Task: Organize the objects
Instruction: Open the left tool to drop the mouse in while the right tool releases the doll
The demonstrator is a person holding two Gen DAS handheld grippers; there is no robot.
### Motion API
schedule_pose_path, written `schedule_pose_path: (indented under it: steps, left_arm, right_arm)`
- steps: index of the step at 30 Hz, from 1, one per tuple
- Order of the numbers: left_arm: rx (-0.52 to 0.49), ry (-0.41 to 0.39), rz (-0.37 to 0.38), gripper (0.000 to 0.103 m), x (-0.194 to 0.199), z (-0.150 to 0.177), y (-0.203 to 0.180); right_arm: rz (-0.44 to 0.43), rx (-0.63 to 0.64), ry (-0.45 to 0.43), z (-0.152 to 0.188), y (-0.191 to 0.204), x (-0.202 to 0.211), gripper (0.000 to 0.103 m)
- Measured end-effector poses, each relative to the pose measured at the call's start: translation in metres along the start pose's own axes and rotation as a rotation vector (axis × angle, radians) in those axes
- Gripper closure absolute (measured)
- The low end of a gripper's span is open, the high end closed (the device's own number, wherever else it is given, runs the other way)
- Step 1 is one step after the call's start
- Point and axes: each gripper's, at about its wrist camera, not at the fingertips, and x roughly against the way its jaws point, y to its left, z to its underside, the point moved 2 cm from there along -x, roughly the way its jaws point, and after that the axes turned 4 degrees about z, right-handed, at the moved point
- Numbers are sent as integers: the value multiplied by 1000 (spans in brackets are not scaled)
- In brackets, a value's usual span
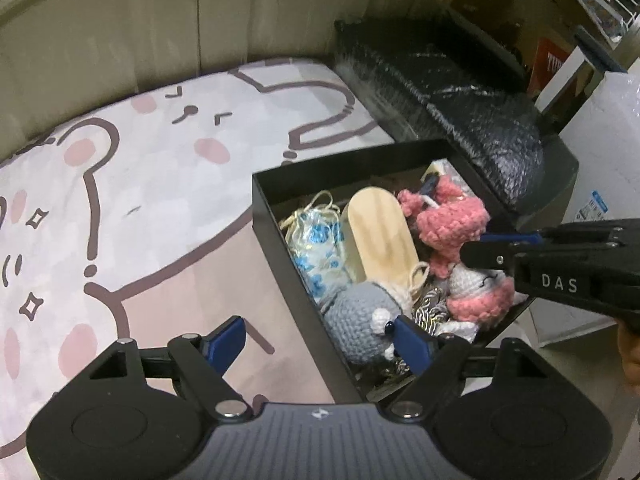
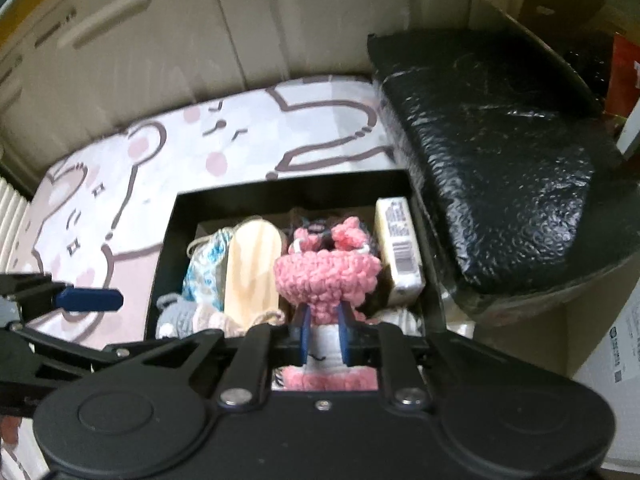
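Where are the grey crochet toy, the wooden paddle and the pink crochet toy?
grey crochet toy [image 1: 356, 320]: left wrist view, on its knitted body.
wooden paddle [image 1: 380, 232]: left wrist view, middle of its flat face.
pink crochet toy [image 2: 326, 276]: right wrist view, on its pink body above the gripper.

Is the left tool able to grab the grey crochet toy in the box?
Probably yes. The left tool is open right over the box, one finger already beside the grey crochet toy, which lies on top with nothing covering it.
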Motion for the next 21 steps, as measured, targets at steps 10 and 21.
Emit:
schedule_pose_path:
  steps: [10, 21]
  left_arm:
    - [7, 9, -5, 23, -3, 2, -3]
    - [33, -80, 14, 23, 26, -3, -10]
  right_arm:
    - [16, 25, -3, 3, 5, -6, 87]
    - [-24, -45, -97, -3, -3, 27, 78]
